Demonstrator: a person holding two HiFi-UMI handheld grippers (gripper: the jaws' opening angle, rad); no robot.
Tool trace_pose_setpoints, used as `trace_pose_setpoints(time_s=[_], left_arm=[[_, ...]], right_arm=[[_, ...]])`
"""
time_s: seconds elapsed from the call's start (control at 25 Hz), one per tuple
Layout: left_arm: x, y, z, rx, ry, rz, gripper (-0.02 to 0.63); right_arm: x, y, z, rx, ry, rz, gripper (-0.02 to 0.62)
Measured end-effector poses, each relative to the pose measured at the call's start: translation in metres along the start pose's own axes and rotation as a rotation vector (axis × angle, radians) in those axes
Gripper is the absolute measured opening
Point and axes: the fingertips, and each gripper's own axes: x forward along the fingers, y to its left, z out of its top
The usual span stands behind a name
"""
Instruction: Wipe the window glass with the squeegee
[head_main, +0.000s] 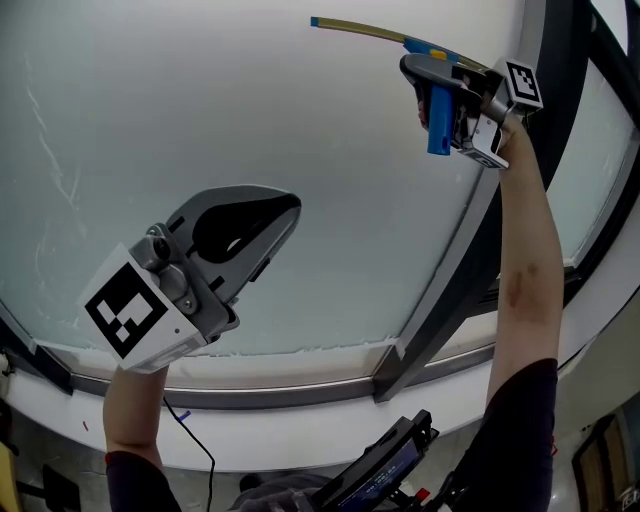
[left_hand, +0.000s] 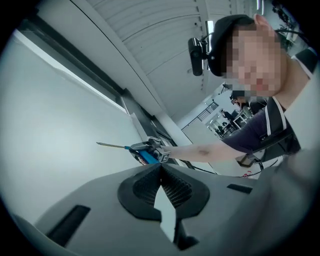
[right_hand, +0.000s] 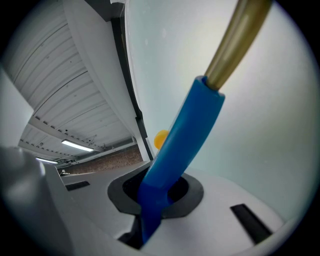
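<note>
A wide pane of frosted, pale glass (head_main: 230, 110) fills most of the head view, seen from below. A dark grey frame (head_main: 465, 260) bar crosses it on a slant at the right, and a white sill (head_main: 300, 425) runs along the bottom. Faint streaks mark the glass at the far left.

The person's right arm (head_main: 525, 270) reaches up beside the frame bar. The right gripper (head_main: 440, 95) is at the top right, high on the pane. Its jaws are clamped on the blue handle (right_hand: 182, 145) of the squeegee (head_main: 437, 125), which stands out between them. The long, thin blade (head_main: 365, 32) runs leftward from the gripper across the upper glass. It appears to lie against the pane, though contact is hard to confirm.

The left gripper (head_main: 285, 215) is held low at the left, well apart from the squeegee, in front of the lower glass. In the left gripper view its jaws (left_hand: 161, 175) are pressed together at the tips with nothing between them.
</note>
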Motion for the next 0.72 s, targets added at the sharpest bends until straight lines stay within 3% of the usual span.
trace_pose_setpoints(time_s=[0.12,0.32,0.6,0.72], left_arm=[[-0.003,-0.02,-0.018,-0.012,0.038,-0.019,0.005],[-0.013,-0.034,-0.064,-0.098,0.058,-0.001,0.005],[-0.021,-0.035,-0.056,-0.173,0.001,0.001,0.005],[-0.025,-0.043,-0.077,-0.179,0.047,0.003,0.005]], right_arm=[[-0.001,0.0,-0.006,0.009,0.007,-0.002,0.029],[-0.015,-0.016,-0.032,0.019,-0.002,0.004,0.029],[-0.012,-0.016,-0.032,0.024,0.017,-0.003,0.029],[-0.015,-0.021,-0.043,0.028,0.019,0.0,0.029]])
